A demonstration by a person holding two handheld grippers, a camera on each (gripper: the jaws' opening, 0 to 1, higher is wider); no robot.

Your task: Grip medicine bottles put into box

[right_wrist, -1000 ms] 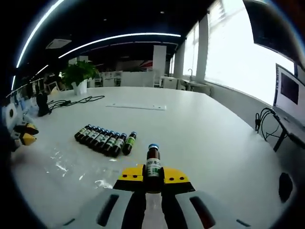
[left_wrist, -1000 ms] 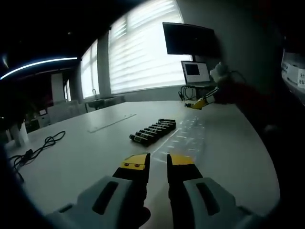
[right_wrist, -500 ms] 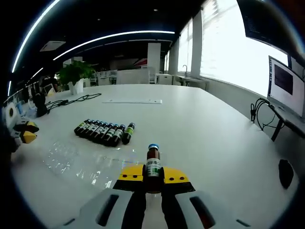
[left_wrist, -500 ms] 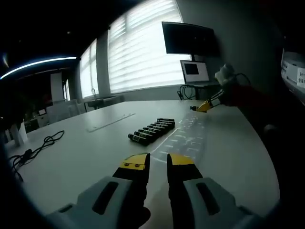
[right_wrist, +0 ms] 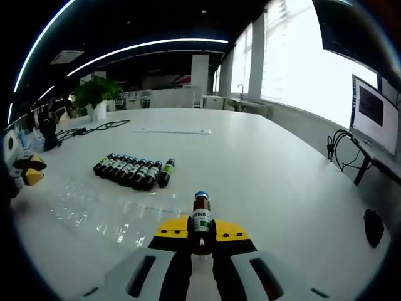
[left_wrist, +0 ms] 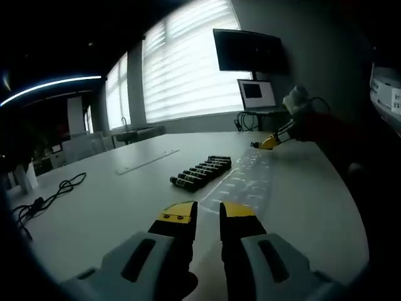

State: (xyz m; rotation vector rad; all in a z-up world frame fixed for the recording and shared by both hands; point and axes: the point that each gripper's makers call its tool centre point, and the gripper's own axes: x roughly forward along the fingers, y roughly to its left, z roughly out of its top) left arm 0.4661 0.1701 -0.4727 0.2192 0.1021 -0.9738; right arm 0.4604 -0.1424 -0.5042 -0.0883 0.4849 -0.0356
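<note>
A row of several dark medicine bottles point(right_wrist: 132, 171) lies on the white table, also visible as the bottles point(left_wrist: 202, 171) in the left gripper view. A clear plastic box point(right_wrist: 103, 210) lies flat beside them, its sheen showing as the box point(left_wrist: 245, 177). My right gripper point(right_wrist: 200, 229) is shut on one brown medicine bottle point(right_wrist: 200, 214) with a blue cap, held upright above the table, right of the box. My left gripper point(left_wrist: 208, 213) hovers over the table short of the bottles, its jaws slightly apart with nothing between them. The right gripper's yellow tips point(left_wrist: 268, 142) appear far right.
Black cables point(left_wrist: 47, 194) lie at the table's left. A potted plant point(right_wrist: 91, 99) and a flat ruler-like strip point(right_wrist: 170, 130) stand farther off. A monitor point(left_wrist: 255, 95) and a wall screen point(left_wrist: 247, 51) sit beyond the table near bright blinds. The person's red sleeve point(left_wrist: 326, 128) reaches in.
The right gripper with its bottle has drifted slightly, so the bottle row and box sit a little further left in its view. The left gripper has held still.
</note>
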